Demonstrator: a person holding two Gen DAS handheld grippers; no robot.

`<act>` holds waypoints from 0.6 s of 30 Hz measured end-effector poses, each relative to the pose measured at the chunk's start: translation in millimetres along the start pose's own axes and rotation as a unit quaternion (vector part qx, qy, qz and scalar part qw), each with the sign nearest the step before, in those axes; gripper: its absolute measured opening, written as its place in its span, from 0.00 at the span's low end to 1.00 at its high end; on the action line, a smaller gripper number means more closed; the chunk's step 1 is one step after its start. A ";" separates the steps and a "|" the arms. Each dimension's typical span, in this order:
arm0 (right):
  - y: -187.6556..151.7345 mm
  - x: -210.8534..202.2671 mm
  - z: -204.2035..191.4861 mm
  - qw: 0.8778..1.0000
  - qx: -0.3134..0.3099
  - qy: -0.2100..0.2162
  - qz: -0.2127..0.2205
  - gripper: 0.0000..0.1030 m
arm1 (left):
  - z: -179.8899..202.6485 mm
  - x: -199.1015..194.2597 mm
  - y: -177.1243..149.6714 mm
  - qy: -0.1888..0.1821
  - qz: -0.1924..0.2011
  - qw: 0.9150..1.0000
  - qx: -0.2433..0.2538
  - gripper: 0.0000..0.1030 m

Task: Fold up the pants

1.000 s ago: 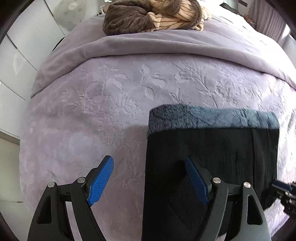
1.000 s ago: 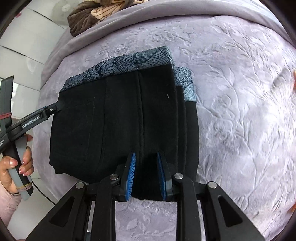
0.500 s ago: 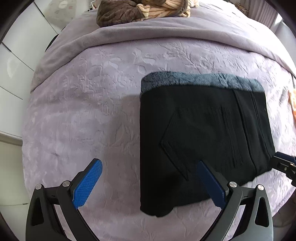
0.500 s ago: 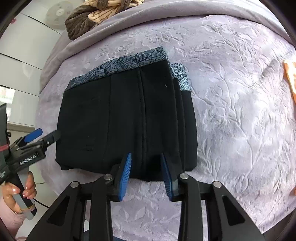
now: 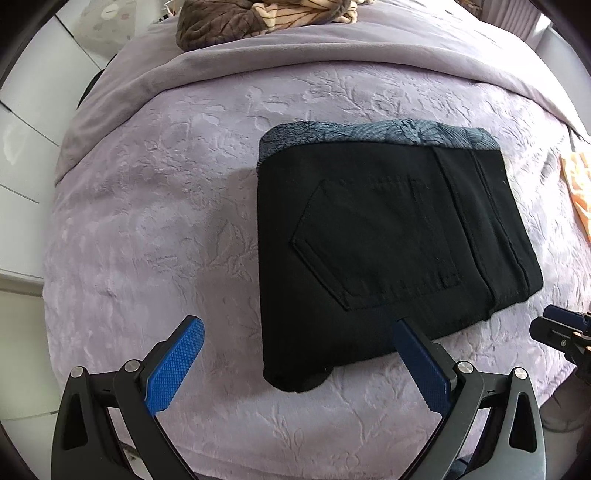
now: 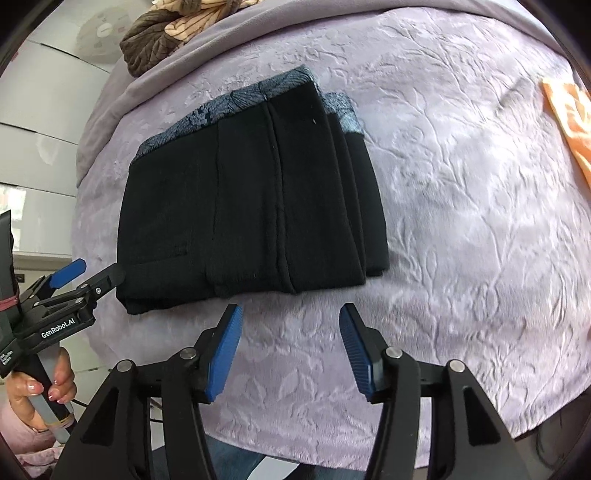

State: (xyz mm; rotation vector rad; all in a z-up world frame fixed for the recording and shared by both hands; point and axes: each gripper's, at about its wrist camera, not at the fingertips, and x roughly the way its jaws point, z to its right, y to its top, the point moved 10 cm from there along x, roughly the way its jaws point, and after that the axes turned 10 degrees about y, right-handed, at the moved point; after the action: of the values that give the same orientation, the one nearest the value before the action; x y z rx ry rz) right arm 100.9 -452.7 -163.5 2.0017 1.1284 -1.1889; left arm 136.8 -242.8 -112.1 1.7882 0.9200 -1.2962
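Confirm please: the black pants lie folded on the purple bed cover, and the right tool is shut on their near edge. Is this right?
Not quite. The right tool is open and clear of the black pants, as the right wrist view shows. They do lie folded on the purple bed cover.

**Bed layout**

Pants (image 5: 388, 254), folded, lie on the bedspread (image 5: 155, 229). Left gripper (image 5: 295, 354) sits at their near left corner, right gripper (image 6: 290, 347) before their near edge, jaws apart, neither touching. Blanket heap (image 5: 258, 16) lies far behind, at the bed's head. Cloth (image 6: 569, 118) lies well right of the pants.
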 end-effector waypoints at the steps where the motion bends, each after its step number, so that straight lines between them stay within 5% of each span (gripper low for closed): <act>1: -1.8 -2.2 -0.2 1.000 0.002 0.001 0.002 0.60 | -0.2 -0.9 -1.9 0.002 -0.001 1.000 0.001 1.00; 7: -8.5 -12.9 -3.2 1.000 0.010 -0.019 0.019 0.78 | 0.0 -5.6 -11.7 0.007 -0.002 1.000 0.009 1.00; 18: -12.4 -20.0 -18.9 0.998 -0.011 -0.061 0.029 0.78 | -4.9 -14.6 -22.3 0.011 0.002 1.000 0.008 1.00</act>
State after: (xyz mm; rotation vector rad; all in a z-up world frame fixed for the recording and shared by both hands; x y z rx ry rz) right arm 93.1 -439.5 -137.6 1.9048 1.0125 -1.2467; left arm 116.2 -229.9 -100.2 1.8193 0.9185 -1.2877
